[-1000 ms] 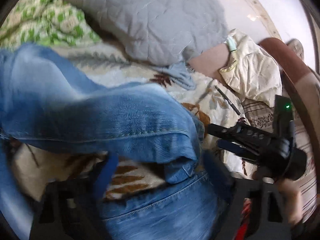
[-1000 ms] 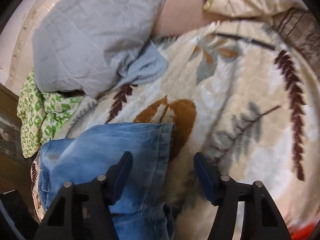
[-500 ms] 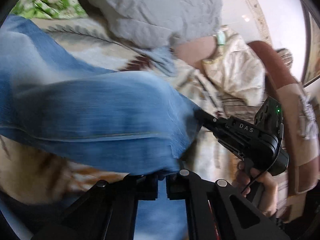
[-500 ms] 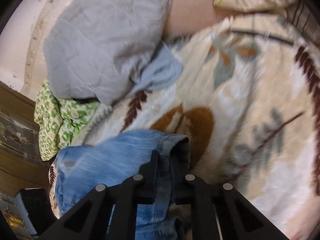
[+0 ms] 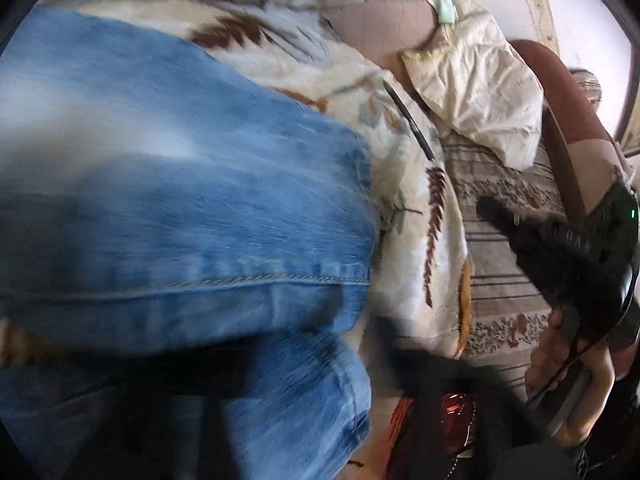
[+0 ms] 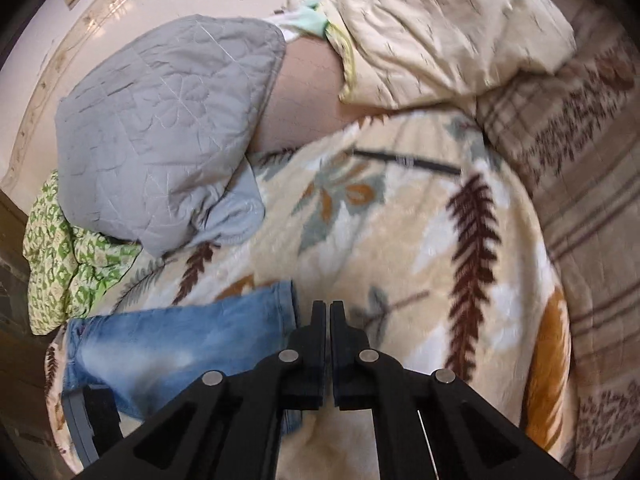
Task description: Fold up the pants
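Blue jeans (image 5: 180,200) lie folded over themselves on a cream leaf-print blanket (image 6: 400,260) and fill the left of the blurred left wrist view. My left gripper (image 5: 296,360) shows only as two dark smears far apart. Its jaws are opening, with the lower denim layer between them and not pinched. In the right wrist view the jeans (image 6: 168,344) end in a hem just left of my right gripper (image 6: 329,316). That gripper is shut, and no cloth shows between its pads. From the left wrist view, the right gripper (image 5: 486,206) hangs clear of the jeans, with a hand on its grip.
A grey quilted pillow (image 6: 160,120) and a green patterned cloth (image 6: 64,264) lie beyond the jeans. A cream pillow (image 6: 440,20) sits at the far right. A thin black rod (image 6: 404,160) rests on the blanket. A striped bedcover (image 6: 580,200) runs along the right.
The left jaws closed on the denim, then sprang wide apart as the view swung right. The right jaws closed at the hem, then rose, leaving the hem on the blanket.
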A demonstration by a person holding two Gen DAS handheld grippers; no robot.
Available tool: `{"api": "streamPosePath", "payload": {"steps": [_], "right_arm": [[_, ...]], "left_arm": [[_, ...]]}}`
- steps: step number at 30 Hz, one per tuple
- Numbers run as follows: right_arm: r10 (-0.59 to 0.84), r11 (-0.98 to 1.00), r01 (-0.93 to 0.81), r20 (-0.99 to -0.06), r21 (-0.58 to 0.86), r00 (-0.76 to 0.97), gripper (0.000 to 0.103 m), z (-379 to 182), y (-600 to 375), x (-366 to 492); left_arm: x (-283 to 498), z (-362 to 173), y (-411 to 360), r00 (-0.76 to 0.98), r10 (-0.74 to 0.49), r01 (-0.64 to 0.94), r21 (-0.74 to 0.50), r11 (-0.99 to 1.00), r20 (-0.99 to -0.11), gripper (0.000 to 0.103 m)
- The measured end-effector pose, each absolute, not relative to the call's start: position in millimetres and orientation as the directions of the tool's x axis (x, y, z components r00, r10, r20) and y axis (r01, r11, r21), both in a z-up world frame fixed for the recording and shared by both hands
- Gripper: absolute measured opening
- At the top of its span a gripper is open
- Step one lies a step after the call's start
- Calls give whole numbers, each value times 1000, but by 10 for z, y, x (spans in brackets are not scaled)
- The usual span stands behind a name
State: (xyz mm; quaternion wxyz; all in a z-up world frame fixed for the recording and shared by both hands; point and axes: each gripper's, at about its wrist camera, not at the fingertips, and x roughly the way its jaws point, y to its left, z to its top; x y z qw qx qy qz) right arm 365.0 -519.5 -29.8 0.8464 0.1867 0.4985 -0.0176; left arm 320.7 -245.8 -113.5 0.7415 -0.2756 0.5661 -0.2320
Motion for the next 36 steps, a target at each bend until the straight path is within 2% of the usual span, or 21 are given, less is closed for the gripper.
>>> {"api": "streamPosePath", "payload": {"steps": [1,4,5,7,8,9,13,18,20,23,29,31,32,33,34,35,36], "right_arm": [[170,926,218,-856,308,487,3,-301,-5195,3576],[184,934,194,-868,300,460,6,-277,-5123,3323],[188,939,176,-868,296,460,16,-255,-5077,3225],[205,942,147,-866,300,457,60,-208,-4975,2995],[221,939,136,-856,317,466,90,-175,-4921,2850],[232,934,130,-841,333,488,92,-143,-4890,2751],[294,923,81,-824,377,484,92,-99,-4713,2425],[297,942,21,-865,334,404,91,-316,-4479,2292],[318,938,9,-870,346,377,87,-424,-4467,2300],[342,932,0,-878,363,336,75,-573,-4477,2367],[376,922,-8,-892,387,252,73,-931,-4445,2547],[387,919,-16,-894,393,228,73,-1045,-4408,2587],[394,917,-25,-894,398,214,67,-1094,-4379,2601],[409,911,-42,-890,409,200,57,-1136,-4329,2615],[431,902,-63,-882,427,190,36,-1147,-4290,2613],[420,907,-84,-888,412,188,30,-1144,-4246,2609],[389,921,-113,-900,373,198,26,-1115,-4195,2594]], "left_arm": [[3138,-1057,-2355,297,-636,8,-664,748,-712,103],[3020,-876,-2173,303,-634,38,-656,754,-711,103],[2978,-825,-2121,298,-632,56,-648,759,-715,103],[2885,-719,-2006,307,-613,93,-618,780,-728,103],[2805,-644,-1945,308,-594,130,-586,800,-743,103],[2758,-602,-1907,307,-583,159,-564,811,-752,103],[2585,-541,-1808,272,-519,336,-426,840,-810,103],[2339,-615,-1825,320,-380,598,-126,791,-868,103],[2289,-706,-1854,302,-356,689,-56,723,-884,103],[2319,-857,-1969,259,-334,768,-16,640,-906,103],[2644,-1127,-2164,183,-333,772,-74,631,-925,101],[2746,-1203,-2170,113,-355,751,-154,643,-928,75],[2792,-1251,-2161,59,-367,732,-210,648,-928,48],[2814,-1262,-2146,60,-360,720,-210,661,-931,43],[2829,-1257,-2126,59,-360,712,-213,669,-931,31],[2847,-1249,-2097,37,-367,704,-236,670,-930,15],[2853,-1238,-2072,30,-373,698,-248,672,-927,9]]}}
